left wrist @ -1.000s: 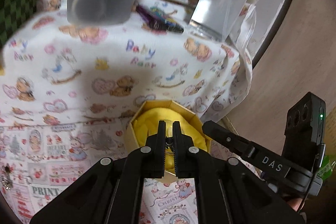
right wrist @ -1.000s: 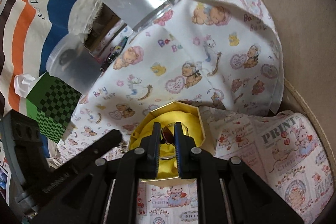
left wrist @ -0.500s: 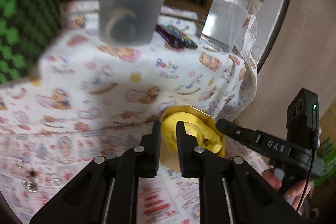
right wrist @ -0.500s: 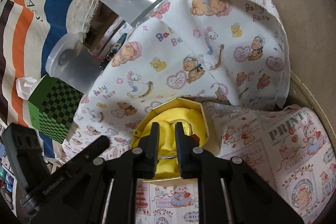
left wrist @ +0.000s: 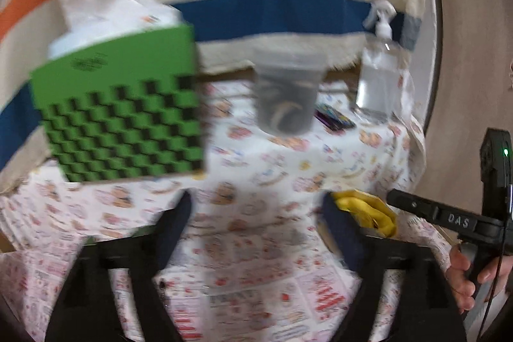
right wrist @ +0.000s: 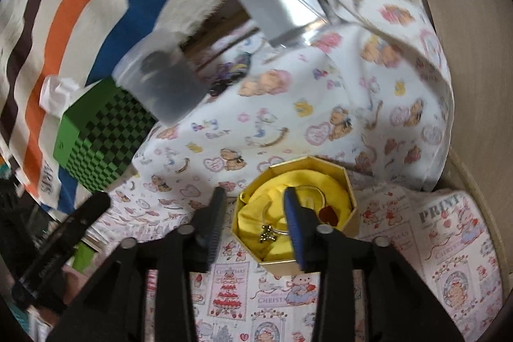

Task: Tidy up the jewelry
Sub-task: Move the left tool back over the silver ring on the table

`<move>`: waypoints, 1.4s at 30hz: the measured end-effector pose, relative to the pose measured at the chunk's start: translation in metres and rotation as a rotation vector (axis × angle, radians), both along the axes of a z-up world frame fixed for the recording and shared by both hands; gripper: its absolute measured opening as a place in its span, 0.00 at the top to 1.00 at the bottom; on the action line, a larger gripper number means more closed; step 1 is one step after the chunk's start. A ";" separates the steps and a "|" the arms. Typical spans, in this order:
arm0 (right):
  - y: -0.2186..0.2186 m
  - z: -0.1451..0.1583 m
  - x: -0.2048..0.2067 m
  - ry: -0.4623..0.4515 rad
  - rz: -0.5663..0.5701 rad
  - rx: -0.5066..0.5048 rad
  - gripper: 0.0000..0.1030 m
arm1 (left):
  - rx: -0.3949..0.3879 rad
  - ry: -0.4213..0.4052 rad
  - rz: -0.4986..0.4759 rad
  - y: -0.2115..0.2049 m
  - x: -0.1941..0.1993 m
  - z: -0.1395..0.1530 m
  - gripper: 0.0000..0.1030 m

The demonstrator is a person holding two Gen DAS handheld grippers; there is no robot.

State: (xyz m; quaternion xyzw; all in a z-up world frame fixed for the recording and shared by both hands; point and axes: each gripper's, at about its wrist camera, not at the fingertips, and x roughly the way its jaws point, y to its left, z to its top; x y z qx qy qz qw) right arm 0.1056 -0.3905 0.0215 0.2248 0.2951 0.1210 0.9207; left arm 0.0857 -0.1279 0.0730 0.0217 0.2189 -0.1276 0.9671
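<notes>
Your left gripper (left wrist: pixel 256 210) had just spread wide, empty; your right gripper (right wrist: pixel 253 201) had just parted, lower centre, above the jewelry box (right wrist: pixel 349 181).

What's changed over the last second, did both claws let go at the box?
Both claws have just been opening, nothing between their pads. The left claw swung left off the gold box; the right claw released the ring, which lies on the yellow lining. Green tissue box, cup and bottle stayed put.
</notes>
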 end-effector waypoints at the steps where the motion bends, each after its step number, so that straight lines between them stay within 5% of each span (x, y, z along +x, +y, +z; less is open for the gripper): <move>1: 0.005 0.003 -0.002 -0.016 -0.005 -0.035 0.57 | -0.013 -0.031 0.017 0.007 -0.004 0.002 0.02; 5: 0.020 0.005 -0.009 -0.063 -0.063 -0.168 0.39 | -0.003 -0.089 0.038 0.027 -0.017 0.006 0.01; 14: 0.036 0.013 -0.023 -0.174 -0.124 -0.281 0.00 | 0.109 -0.155 0.076 0.055 -0.028 0.005 0.00; 23: 0.050 0.012 -0.026 -0.211 -0.157 -0.391 0.00 | 0.063 -0.076 0.121 0.083 -0.017 -0.011 0.00; 27: 0.061 0.008 -0.023 -0.202 -0.132 -0.448 0.00 | 0.158 -0.099 0.134 0.083 -0.013 -0.026 0.00; 31: 0.066 0.006 -0.025 -0.208 -0.116 -0.460 0.00 | 0.176 -0.013 0.199 0.096 0.010 -0.043 0.01; 38: 0.073 0.002 -0.027 -0.205 -0.169 -0.492 0.00 | 0.199 0.081 0.260 0.123 0.033 -0.072 0.23; 42: 0.073 0.001 -0.027 -0.182 -0.209 -0.488 0.00 | 0.094 0.096 0.302 0.143 0.036 -0.076 0.31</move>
